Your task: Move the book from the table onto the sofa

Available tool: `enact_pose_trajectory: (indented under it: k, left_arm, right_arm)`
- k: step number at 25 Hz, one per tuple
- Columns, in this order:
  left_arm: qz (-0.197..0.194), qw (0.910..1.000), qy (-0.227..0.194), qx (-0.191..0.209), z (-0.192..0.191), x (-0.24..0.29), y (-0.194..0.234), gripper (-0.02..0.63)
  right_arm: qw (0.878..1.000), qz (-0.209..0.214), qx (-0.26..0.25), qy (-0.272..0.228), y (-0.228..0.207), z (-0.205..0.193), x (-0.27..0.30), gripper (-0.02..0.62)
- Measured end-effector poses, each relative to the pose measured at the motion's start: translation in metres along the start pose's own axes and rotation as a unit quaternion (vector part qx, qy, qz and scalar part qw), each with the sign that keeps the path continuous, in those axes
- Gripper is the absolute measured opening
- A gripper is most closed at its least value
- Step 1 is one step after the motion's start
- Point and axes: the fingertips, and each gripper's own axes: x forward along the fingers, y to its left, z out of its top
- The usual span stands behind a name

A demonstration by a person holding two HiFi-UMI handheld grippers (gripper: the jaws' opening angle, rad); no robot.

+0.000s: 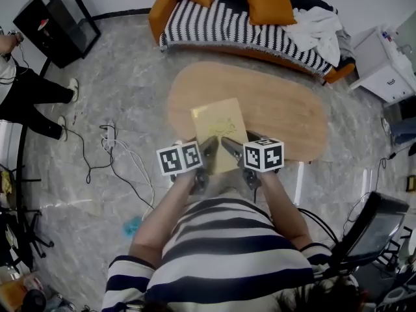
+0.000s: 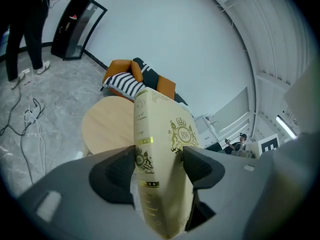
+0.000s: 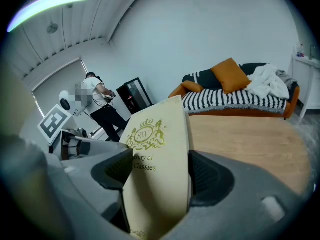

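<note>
Looking from the far left, I see a bystander (image 1: 29, 93) in dark trousers standing on the grey marbled floor (image 1: 130, 70) near a black cabinet (image 1: 55, 21), with loose cables (image 1: 117, 149) trailing over the floor toward me

My left tool (image 2: 159, 165) is clenched on the book (image 1: 220, 125); in the left gripper view one dark pad presses near the gold-banded spine and the other presses the cream cover below its gold crest. The book rises tilted out of the jaws

In the head view the book hangs over the near edge of the oval wooden tabletop (image 1: 286, 109), its near end reaching past the rim toward me. I cannot tell whether its underside touches the wood. Both tools meet at that near end, the left one at the left corner

My right tool (image 3: 161, 171) grips the same book at the right corner, its pads closed on the two faces, with the crest and printed title showing just above the jaws

Beyond the tabletop, well apart from the book, stands the sofa (image 1: 227, 25), with a black-and-white striped seat and orange sides. An orange cushion (image 1: 268, 0) leans on it, and a white cloth (image 1: 318, 28) is heaped at its right end. A white cabinet (image 1: 390, 64) stands at the far right
</note>
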Motion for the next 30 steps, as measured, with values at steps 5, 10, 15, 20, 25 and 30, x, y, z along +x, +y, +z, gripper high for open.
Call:
enact_pose_trajectory:
  k: [5,10,15,20,25,30]
  left_arm:
    - [0.005,0.9996,-0.015,-0.023,0.018,-0.024,0.035,0.304]
    - [0.012,0.9988,-0.027,-0.038,0.038,-0.051,0.074,0.302]
    - [0.026,0.9972,-0.043,-0.055,0.056,-0.076,0.114,0.301]
    - [0.038,0.995,-0.056,-0.074,0.067,-0.108,0.156,0.301]
    - [0.038,0.9912,-0.072,-0.105,0.073,-0.126,0.183,0.299]
    - [0.038,0.9864,-0.084,-0.136,0.084,-0.124,0.201,0.296]
  right_arm:
    - [1.0,0.011,-0.016,0.013,0.035,0.007,0.031,0.348]
    - [0.999,0.023,-0.029,0.026,0.073,0.014,0.064,0.348]
    - [0.997,0.042,-0.044,0.037,0.11,0.019,0.101,0.348]
    - [0.995,0.058,-0.057,0.05,0.153,0.016,0.134,0.348]
    - [0.992,0.065,-0.08,0.071,0.179,0.015,0.155,0.347]
    - [0.989,0.071,-0.093,0.089,0.185,0.023,0.176,0.347]
